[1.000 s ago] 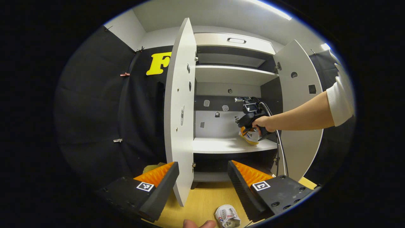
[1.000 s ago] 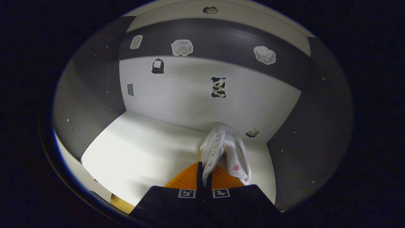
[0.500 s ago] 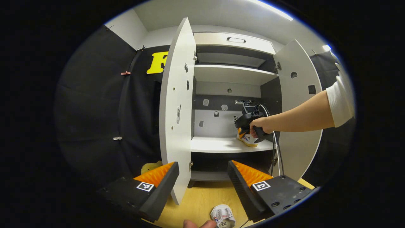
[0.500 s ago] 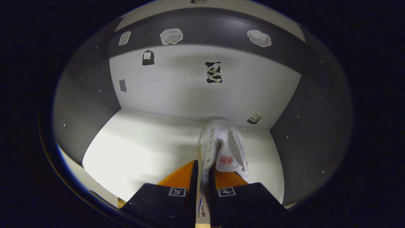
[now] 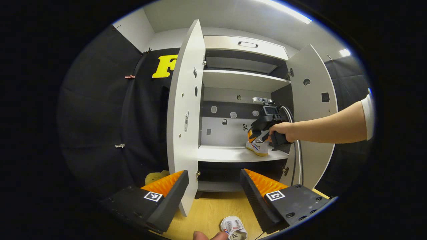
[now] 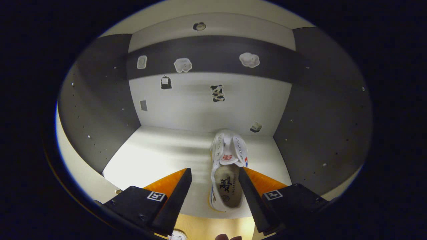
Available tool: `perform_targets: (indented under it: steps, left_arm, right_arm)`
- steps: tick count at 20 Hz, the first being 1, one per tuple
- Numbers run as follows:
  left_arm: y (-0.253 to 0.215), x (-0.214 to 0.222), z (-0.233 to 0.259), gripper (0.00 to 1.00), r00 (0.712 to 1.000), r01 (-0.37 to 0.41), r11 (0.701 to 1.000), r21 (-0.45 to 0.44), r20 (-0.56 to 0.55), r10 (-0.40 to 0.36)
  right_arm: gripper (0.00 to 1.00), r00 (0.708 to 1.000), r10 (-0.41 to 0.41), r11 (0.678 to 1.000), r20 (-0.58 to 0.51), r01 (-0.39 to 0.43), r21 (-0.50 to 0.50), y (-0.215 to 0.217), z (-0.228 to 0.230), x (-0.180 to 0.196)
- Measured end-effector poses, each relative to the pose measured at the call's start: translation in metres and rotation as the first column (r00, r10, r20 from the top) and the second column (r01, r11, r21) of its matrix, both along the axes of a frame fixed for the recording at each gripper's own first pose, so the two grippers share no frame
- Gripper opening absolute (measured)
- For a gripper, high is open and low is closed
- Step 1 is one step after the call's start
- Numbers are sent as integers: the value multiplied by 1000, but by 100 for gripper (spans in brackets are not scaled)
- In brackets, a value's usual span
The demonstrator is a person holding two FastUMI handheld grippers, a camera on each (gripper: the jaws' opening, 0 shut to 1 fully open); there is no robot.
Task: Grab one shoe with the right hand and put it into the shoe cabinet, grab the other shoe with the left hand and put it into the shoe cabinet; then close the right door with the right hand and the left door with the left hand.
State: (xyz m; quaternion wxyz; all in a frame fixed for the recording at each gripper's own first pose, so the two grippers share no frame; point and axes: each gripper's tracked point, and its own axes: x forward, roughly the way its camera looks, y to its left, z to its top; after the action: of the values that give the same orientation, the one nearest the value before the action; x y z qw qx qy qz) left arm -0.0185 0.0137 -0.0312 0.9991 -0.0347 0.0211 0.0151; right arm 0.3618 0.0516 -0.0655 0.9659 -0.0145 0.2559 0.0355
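On cabinet shelf (image 6: 160,156): shoe (image 6: 228,173) | right gripper (image 6: 215,180) wide open, holding nothing

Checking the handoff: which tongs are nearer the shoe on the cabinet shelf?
Right. The right tongs stand open around the shelf shoe, just at its heel. The left tongs hang open outside the cabinet, low over the floor.

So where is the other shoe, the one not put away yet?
In the left gripper view, the second shoe lies on the wooden floor in front of the open cabinet, just below the left tool.
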Motion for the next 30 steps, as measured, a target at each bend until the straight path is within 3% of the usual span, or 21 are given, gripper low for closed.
perform_targets:
  steps: [5,9,15,19,24,30]
  left_arm:
    - [2,-2,-8,96,1000,6,1000,16,-19,-5]
    - [-2,-1,-20,96,999,21,999,33,-29,-20]
    - [-16,-5,-61,97,996,82,996,31,-28,-81]
    - [-29,-19,-123,97,981,141,989,34,-140,-135]
    - [-46,-37,-222,97,923,205,978,48,-341,-177]
    - [-65,-46,-326,94,812,250,968,6,-546,-206]
  right_arm:
    - [97,991,15,998,132,-24,61,-2,42,-49]
    - [98,975,38,995,217,-57,79,-3,56,-116]
    - [97,946,73,993,316,-98,66,-5,33,-227]
    - [97,948,57,994,312,-84,72,-6,5,-283]
    - [97,958,24,993,287,-57,107,-16,-31,-337]
    - [97,959,10,995,282,-37,92,-30,-34,-368]
